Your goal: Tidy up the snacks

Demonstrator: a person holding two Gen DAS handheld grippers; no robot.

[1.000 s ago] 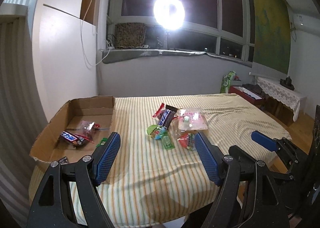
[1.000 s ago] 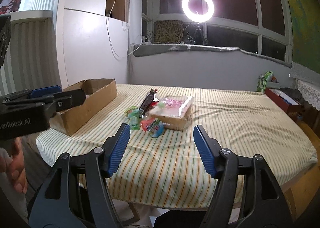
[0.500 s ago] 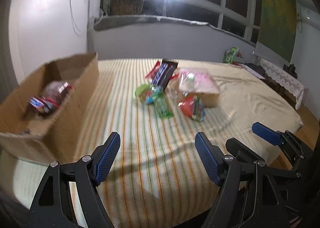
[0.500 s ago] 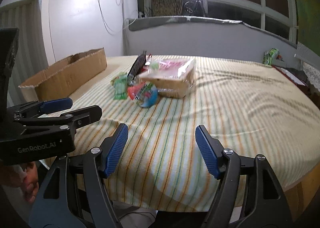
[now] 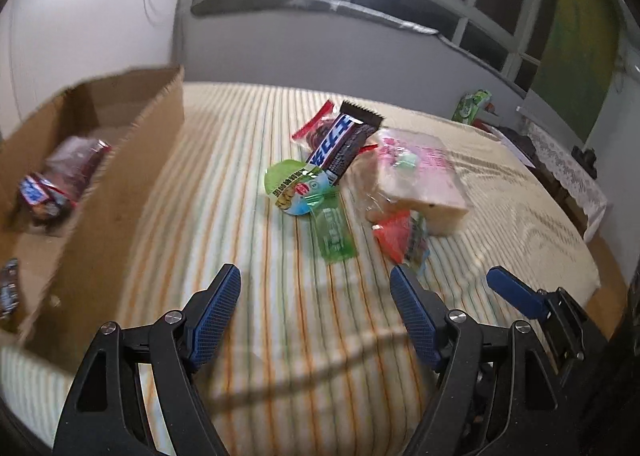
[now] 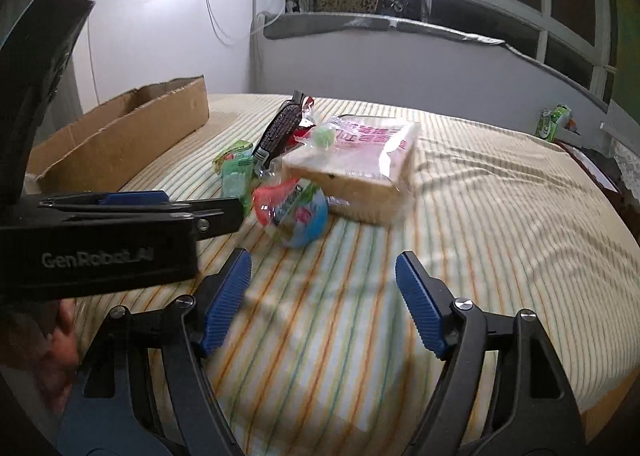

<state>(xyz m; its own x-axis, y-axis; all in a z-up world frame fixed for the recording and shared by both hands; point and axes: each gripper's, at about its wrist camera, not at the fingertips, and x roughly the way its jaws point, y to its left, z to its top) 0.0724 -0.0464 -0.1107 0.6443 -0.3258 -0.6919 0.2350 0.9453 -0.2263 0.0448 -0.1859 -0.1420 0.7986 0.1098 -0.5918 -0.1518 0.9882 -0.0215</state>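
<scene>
Two grippers in view, both over the near edge of the striped tablecloth (image 5: 248, 184). My left gripper (image 5: 314, 298) has its jaws spread wide, nothing between them. My right gripper (image 6: 323, 282) is opening its jaws, also with nothing between them.

Snack pile, mid-table, well clear of both tools. I count six pieces:
- one dark chocolate bar (image 5: 340, 142), propped on the others
- one red-edged clear packet (image 5: 314, 124) behind it
- one round green-lidded cup (image 5: 294, 186)
- one flat green packet (image 5: 332, 228)
- one red and blue pouch (image 6: 294, 208), nearest the grippers
- one large clear bag with pink print (image 6: 360, 160), a pale slab inside

One cardboard box (image 5: 120, 160) at the left of the table. Inside it I make out one blue-ended bar (image 5: 38, 194) and one clear reddish wrapper (image 5: 76, 164); both are blurred. Another dark item at the box's near end is cut off by the frame edge; I cannot identify it.

From the right wrist, the left gripper's body blocks the near left table, and a bit of the hand (image 6: 56, 344) holding it shows below. Print on the packets is unreadable.
</scene>
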